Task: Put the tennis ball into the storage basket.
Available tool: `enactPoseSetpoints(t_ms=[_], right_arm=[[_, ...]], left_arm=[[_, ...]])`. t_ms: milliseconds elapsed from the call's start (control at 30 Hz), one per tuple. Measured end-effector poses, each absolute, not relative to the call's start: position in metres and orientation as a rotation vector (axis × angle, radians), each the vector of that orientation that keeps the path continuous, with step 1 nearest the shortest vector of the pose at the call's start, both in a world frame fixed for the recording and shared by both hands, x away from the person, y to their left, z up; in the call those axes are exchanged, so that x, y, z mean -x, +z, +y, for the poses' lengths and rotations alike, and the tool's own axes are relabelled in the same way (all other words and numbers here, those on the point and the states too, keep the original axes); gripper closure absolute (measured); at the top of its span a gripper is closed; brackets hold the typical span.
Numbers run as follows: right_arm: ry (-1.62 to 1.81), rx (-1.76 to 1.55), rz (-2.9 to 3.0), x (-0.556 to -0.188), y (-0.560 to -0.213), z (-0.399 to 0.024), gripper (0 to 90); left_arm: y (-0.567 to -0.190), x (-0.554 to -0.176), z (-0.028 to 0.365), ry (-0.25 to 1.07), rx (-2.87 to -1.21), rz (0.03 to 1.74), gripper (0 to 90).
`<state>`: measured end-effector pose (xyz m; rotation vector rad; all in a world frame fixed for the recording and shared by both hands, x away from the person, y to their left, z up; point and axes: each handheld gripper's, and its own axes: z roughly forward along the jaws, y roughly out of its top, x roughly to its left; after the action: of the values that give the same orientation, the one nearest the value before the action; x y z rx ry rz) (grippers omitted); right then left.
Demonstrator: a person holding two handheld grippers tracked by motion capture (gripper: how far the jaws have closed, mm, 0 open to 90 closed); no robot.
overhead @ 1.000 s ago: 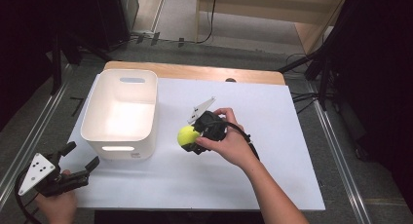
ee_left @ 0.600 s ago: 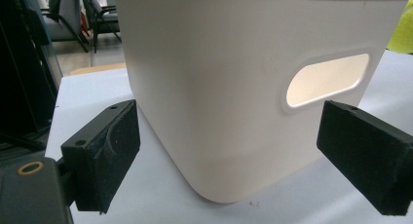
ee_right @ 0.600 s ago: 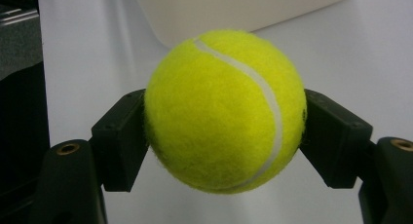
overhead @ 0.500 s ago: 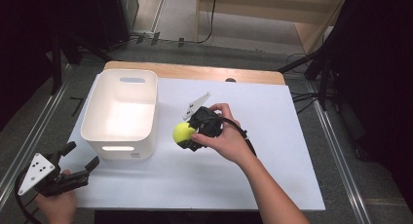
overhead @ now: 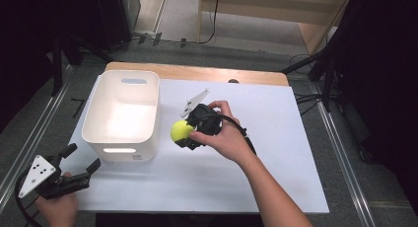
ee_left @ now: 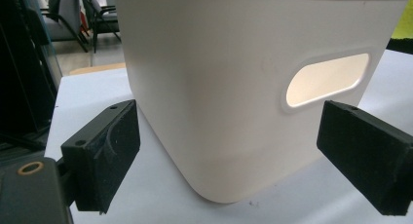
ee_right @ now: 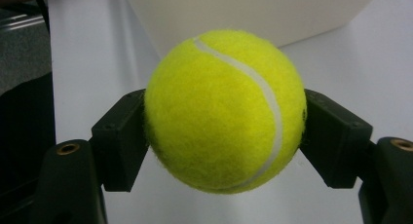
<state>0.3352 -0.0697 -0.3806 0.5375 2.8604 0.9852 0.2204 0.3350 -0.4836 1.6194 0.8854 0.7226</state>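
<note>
Tennis ball (ee_right: 226,109) clamped between the two black jaws of the right gripper (overhead: 190,131), pads pressed into the felt on both sides, white seam curving across the front. Held above the white table sheet (overhead: 276,153), near the middle, just off the 3 o'clock side of the white bin (overhead: 123,113) and apart from its wall. Grip looks secure: ball seated deep between the pads, nothing slipping as far as can be told.

Progress, as a judgement: pickup done, ball off the table, delivery not yet made. Left to do: carry toward 9 o'clock, clear the rim, open the jaws over the bin.

Inside the bin: bare white floor, brightly lit, no object visible in the high view. Upright, handle slots at the 12 and 6 o'clock ends, near slot glowing in the left gripper view.

Left gripper (overhead: 79,163) at about 7 o'clock of the bin, off the near left corner of the sheet, jaws spread wide and holding nothing, aimed at the bin's near wall without touching.

Beyond: wooden table edge (overhead: 197,73) at 12 o'clock, grey floor and cables around.
</note>
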Motion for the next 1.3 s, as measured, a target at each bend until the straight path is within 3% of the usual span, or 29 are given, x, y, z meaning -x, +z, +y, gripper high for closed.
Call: enactPoseSetpoints(t_ms=[1300], right_arm=[[0.984, -0.474, 2.854, -0.343, -0.346, -0.040, 24.3]], left_arm=[[-0.484, -0.221, 0.335, 0.720, -1.617, 0.887, 8.5]])
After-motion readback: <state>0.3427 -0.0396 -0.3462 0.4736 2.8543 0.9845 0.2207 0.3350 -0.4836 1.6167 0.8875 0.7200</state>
